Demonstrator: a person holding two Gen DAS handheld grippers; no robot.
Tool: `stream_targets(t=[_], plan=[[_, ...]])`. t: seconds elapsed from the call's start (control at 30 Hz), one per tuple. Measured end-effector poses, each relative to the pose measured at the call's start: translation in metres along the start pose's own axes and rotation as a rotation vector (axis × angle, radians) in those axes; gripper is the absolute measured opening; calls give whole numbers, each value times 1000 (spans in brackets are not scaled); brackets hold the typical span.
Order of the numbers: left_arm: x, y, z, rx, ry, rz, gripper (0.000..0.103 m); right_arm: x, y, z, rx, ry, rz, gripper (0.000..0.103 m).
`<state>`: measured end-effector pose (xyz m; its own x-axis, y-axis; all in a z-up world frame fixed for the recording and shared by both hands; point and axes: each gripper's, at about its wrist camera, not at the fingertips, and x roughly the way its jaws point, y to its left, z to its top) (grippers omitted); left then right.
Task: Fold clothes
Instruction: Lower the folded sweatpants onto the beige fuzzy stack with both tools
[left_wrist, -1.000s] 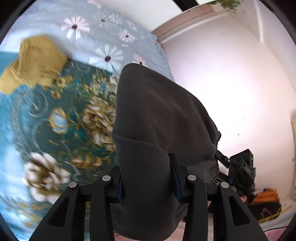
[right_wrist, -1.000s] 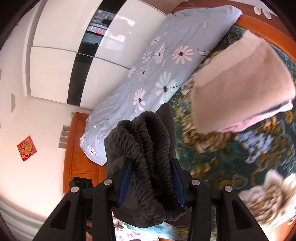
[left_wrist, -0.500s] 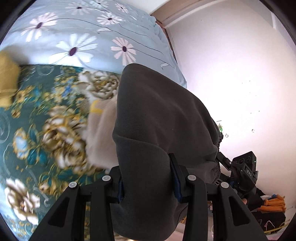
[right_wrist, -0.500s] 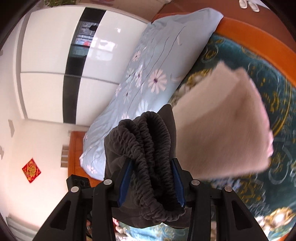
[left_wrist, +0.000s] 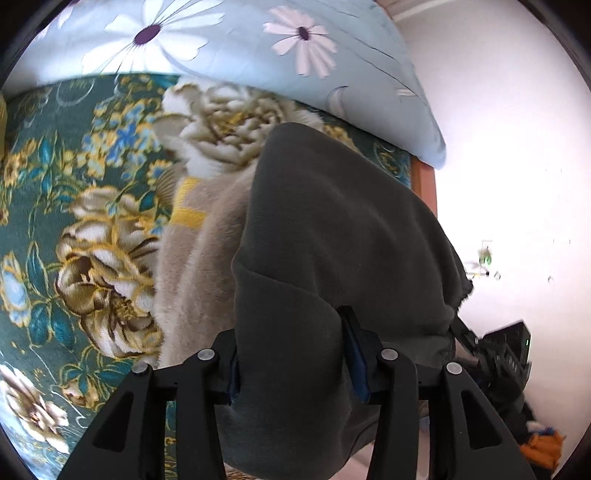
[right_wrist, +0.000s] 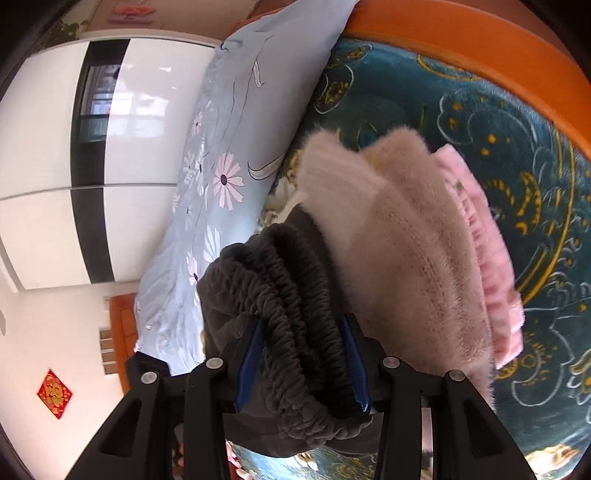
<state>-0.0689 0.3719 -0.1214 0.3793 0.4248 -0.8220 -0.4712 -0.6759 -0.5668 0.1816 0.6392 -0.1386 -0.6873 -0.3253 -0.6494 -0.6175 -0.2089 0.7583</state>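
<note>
A folded dark grey garment (left_wrist: 332, 240) hangs between my two grippers. My left gripper (left_wrist: 291, 343) has one end of it between its pads, and its jaws are opening while the cloth still fills the gap. My right gripper (right_wrist: 303, 350) is shut on the gathered elastic waistband (right_wrist: 280, 295) at the other end. Just beyond the grey cloth lies a folded beige fuzzy garment (left_wrist: 199, 266), which is large in the right wrist view (right_wrist: 406, 266). It rests on a pink garment (right_wrist: 476, 236). The grey garment hovers close over this pile.
The pile sits on a teal flowered blanket (left_wrist: 55, 184) covering the bed. A pale blue daisy-print pillow (left_wrist: 258, 44) lies along the far side (right_wrist: 229, 147). The orange wooden bed frame (right_wrist: 461, 48) runs close behind the pile. White walls and a wardrobe (right_wrist: 48, 147) stand beyond.
Both grippers have carried the grey garment down and across the bed to the beige pile, which now looms close. The yellow garment has slid out of the left wrist view.
</note>
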Motion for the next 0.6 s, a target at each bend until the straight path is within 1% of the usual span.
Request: stream_targets(t=[0.07,0.17,0.23,0.3,0.33,0.37,0.43,0.47,0.53,0.6], plan=[[3,7,1,-16,7,-8,50,3,2,-1,-17,-4,-1,47],[3,8,1,-13,14,-6,50,4,3,0,-8,3,-8,48],[-6,4,0,-10,-5,-29,49,-1,12,-2,-18,-6,-17,48],[-17,-6,-1,28,-29,-48,48,-11,20,-6,-35,-32,16,47],[-22,-11,-2,51,-36,-56,47,-16,24,-6,-42,-41,29,44],[-26,-16,-2,67,-38,-80,46,-22,28,-6,-45,-52,51,38],[-30,-22,-4,85,-35,-116,46,-34,35,-5,-53,-75,90,38],[-32,-25,-5,95,-37,-128,46,-41,39,-5,-65,-90,93,38],[-32,-29,-7,128,-43,-115,47,-48,45,-5,-91,-102,70,37],[-20,-20,-5,94,-20,-65,47,-38,41,-6,-90,-64,12,38]])
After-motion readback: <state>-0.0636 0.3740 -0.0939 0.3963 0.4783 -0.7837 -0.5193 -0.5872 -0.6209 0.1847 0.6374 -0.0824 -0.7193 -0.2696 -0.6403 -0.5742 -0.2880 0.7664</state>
